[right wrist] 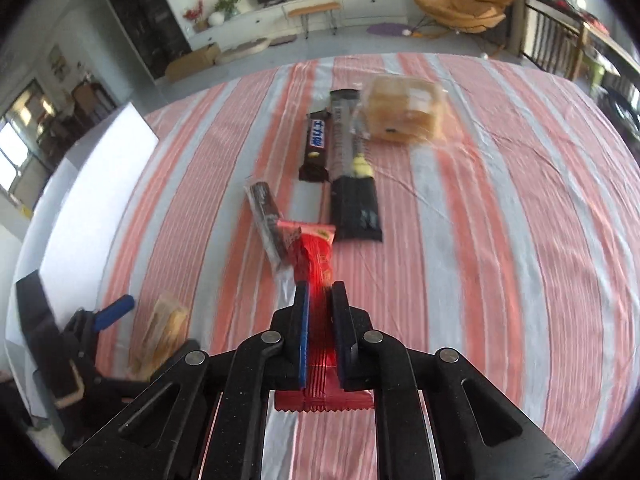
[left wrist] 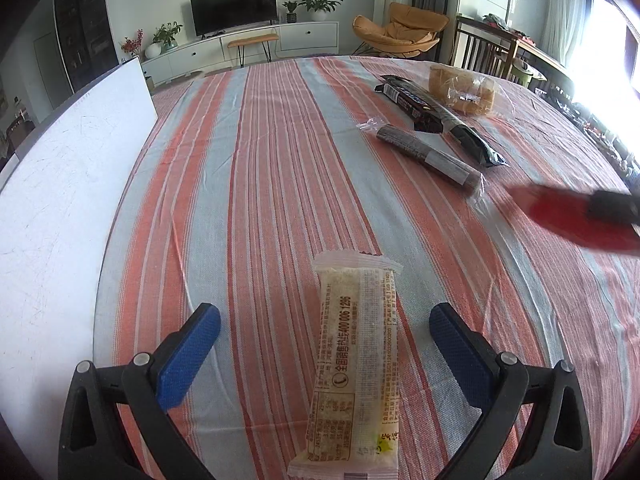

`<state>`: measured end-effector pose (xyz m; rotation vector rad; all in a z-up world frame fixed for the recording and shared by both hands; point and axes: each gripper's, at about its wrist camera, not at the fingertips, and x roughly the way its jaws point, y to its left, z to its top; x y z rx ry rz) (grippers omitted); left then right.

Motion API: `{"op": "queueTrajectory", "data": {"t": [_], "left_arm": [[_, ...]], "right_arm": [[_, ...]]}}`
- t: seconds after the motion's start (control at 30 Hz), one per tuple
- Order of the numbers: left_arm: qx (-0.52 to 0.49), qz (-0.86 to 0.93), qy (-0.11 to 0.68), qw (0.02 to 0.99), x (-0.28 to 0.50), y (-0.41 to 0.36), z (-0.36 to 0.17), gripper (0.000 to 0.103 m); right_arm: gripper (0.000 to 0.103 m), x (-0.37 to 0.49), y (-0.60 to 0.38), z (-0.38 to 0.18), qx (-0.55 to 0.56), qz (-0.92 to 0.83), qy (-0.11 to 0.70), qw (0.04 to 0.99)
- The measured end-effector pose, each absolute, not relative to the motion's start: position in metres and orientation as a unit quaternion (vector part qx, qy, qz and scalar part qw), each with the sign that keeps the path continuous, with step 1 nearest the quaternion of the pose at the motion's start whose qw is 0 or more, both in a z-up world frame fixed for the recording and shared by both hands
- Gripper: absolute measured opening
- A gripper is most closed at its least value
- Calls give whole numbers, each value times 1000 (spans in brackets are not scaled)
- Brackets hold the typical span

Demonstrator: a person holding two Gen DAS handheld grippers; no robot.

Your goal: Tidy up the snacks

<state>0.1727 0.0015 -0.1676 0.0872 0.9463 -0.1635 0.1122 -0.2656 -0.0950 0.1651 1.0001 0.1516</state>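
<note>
R gripper [right wrist: 320, 304] fingers clamped on red snack pack [right wrist: 316, 256]; L gripper [left wrist: 324, 332] fingers apart round pale snack bar [left wrist: 352, 364], 12 o'clock on counter [left wrist: 256, 152]

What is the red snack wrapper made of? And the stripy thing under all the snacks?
The red wrapper looks like thin shiny plastic film: it gleams, pleats where the right gripper pinches it, and has a zigzag sealed end. The striped cloth looks like matte woven fabric, probably cotton: its weave shows and it creases softly.

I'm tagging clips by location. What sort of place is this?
Most likely a home living room: a television on a low white cabinet, potted plants, and an orange lounge chair beyond the striped tablecloth.
</note>
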Motion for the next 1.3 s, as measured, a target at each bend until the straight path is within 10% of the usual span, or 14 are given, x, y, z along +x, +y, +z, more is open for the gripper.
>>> {"op": "queueTrajectory", "data": {"t": [0.2, 0.27, 0.33, 0.37, 1.3], "left_arm": [[42, -78, 455, 886, 173, 1, -168, 103], [42, -79, 455, 886, 173, 2, -168, 103], [42, -79, 455, 886, 173, 1, -168, 103], [42, -79, 455, 886, 173, 1, -168, 103], [42, -79, 455, 886, 173, 1, -168, 103]], "right_arm": [[15, 43, -283, -126, 45, -18, 450, 892], [29, 39, -279, -129, 46, -17, 441, 896], [72, 40, -275, -131, 49, -24, 432, 900], [76, 39, -273, -133, 45, -31, 423, 904], [86, 36, -267, -152, 22, -47, 427, 903]]}}
